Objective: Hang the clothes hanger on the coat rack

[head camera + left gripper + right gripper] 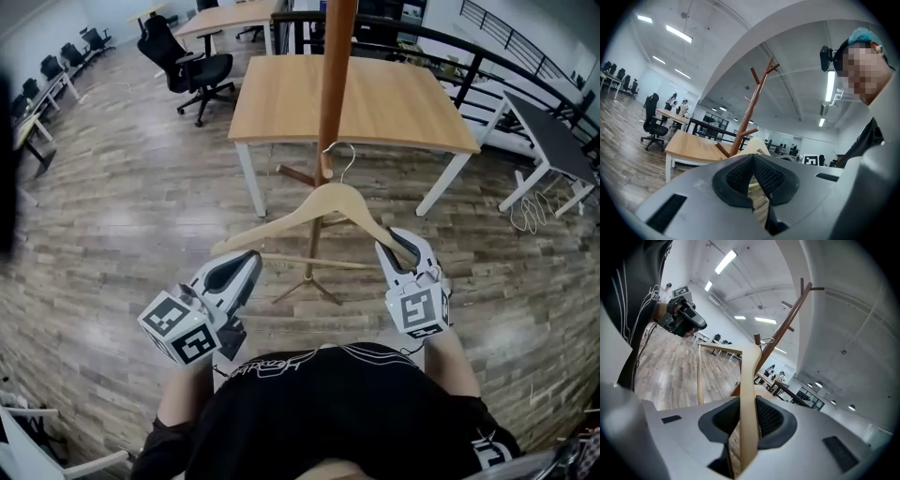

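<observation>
Wooden clothes hanger (328, 202) held up just beside the coat rack (333, 84), not yet hung.

The right gripper (398, 248) pinches the hanger's right shoulder, the pale wood standing edge-on between its dark pads. The left gripper (246, 267) sits at the hanger's left end with its jaws pressed together tip to tip; whether they nip any wood there cannot be told. The hanger is level in front of the person, and its wire hook (345, 159) is close against the brown pole but over no peg. Lifting it and setting the hook on a peg is still to do.
</observation>
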### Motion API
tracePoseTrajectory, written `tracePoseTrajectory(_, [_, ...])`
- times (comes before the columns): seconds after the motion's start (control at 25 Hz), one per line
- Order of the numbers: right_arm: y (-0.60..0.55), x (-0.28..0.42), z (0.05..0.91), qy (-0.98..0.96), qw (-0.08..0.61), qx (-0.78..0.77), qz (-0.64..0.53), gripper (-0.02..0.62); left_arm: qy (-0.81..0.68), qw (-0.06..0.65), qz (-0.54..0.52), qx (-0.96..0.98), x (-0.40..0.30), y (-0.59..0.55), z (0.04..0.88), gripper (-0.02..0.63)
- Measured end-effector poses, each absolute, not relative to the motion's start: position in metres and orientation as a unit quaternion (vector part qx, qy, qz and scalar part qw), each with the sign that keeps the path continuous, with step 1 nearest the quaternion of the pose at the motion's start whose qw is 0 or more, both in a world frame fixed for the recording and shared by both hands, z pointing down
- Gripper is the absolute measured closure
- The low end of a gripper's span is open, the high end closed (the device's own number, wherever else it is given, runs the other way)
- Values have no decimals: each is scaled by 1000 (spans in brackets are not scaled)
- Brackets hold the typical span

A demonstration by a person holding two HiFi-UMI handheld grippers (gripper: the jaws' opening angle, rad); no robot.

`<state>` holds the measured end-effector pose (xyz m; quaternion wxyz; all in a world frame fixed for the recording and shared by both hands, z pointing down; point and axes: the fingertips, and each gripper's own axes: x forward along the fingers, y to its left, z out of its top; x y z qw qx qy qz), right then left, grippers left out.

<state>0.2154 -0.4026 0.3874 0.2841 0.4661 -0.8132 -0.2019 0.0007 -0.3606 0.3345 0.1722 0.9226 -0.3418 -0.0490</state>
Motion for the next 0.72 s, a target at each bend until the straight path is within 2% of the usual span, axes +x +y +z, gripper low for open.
tracePoseTrajectory(0.72, [-448, 208, 442, -833, 299, 410, -220, 472, -403, 204, -41, 891, 3, -379, 366, 598])
